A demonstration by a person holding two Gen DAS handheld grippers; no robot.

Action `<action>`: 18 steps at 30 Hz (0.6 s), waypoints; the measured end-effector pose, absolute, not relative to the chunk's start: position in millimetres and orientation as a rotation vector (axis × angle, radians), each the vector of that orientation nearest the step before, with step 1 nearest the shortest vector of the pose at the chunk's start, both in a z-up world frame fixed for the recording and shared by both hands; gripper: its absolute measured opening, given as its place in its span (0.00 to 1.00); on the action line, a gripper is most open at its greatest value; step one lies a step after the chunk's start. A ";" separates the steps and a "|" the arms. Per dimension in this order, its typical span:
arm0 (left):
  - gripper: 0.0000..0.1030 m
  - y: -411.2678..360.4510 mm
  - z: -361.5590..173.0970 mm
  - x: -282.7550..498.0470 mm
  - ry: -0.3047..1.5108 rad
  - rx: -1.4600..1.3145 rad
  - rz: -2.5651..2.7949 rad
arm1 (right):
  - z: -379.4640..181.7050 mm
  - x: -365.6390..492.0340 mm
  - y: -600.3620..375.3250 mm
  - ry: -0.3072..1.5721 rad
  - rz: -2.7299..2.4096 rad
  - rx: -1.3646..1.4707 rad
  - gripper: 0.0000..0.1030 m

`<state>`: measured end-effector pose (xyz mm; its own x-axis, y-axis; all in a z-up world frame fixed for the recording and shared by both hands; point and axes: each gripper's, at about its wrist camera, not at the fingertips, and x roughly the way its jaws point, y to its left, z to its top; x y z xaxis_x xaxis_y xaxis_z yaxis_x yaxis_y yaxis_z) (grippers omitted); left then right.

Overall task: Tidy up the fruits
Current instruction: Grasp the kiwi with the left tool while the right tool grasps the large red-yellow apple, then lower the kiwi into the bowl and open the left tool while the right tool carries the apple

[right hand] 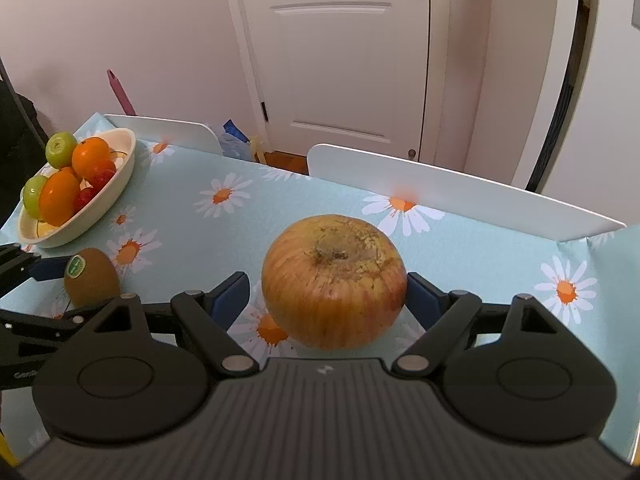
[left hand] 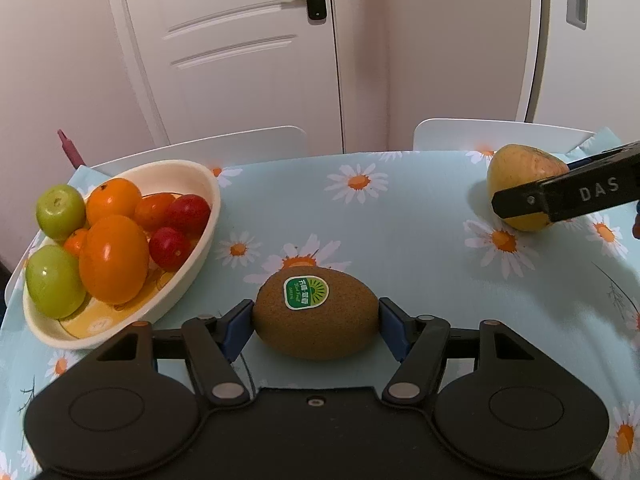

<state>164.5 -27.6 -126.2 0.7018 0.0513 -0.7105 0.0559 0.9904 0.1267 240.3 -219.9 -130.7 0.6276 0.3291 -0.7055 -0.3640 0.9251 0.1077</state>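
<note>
A table [left hand: 420,216] covered in a pale blue cloth printed with white and orange daisies filled both views. Two white chair backs stood behind it, and a white panelled door [left hand: 240,52] with a black handle sat in the pink wall beyond.

The left gripper [left hand: 315,322] was closed on a brown kiwi [left hand: 316,314] that rested on the table. Its blue pads [left hand: 236,328] pressed against both ends of the fruit. A green and white sticker sat on top of the kiwi.

Just left of the kiwi, near the table's left edge, stood a cream oval bowl [left hand: 192,256]. It held a heap of small fruit: two green ones on the outer side, several orange ones in the middle, and red ones toward the inner side.

Well to the right, the right gripper [right hand: 328,300] straddled an apple [right hand: 334,280], yellow with red streaks, which sat on the table with its rough brown stem hollow facing up. The right pad [right hand: 420,300] met the apple's side. A thin gap showed between the left pad and the fruit, so this gripper was not yet clamped on it.

From the right wrist view, the kiwi [right hand: 92,278] and the left gripper's black fingers appeared at the far left, with the bowl [right hand: 120,184] behind them. From the left wrist view, the apple [left hand: 520,188] appeared at the far right, with a black finger across its front.
</note>
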 end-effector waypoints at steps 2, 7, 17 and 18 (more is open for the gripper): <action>0.68 -26.5 -125.0 160.6 0.791 0.138 0.002 | -131.1 241.1 -220.7 0.795 0.387 -0.046 0.87; 0.68 -23.9 -119.5 152.1 0.785 0.126 0.016 | -128.4 238.2 -219.3 0.797 0.384 -0.047 0.87; 0.68 -14.4 -90.9 130.1 0.743 0.090 0.054 | -99.6 219.0 -201.2 0.757 0.450 -0.051 0.87; 0.68 -12.5 -86.9 127.6 0.735 0.089 0.061 | -96.0 216.5 -198.7 0.753 0.458 -0.052 0.87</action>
<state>127.6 -12.5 -86.9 0.7400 0.0865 -0.6670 -0.0240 0.9945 0.1023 216.5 -198.7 -96.0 0.6365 0.3825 -0.6698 -0.4193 0.9004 0.1158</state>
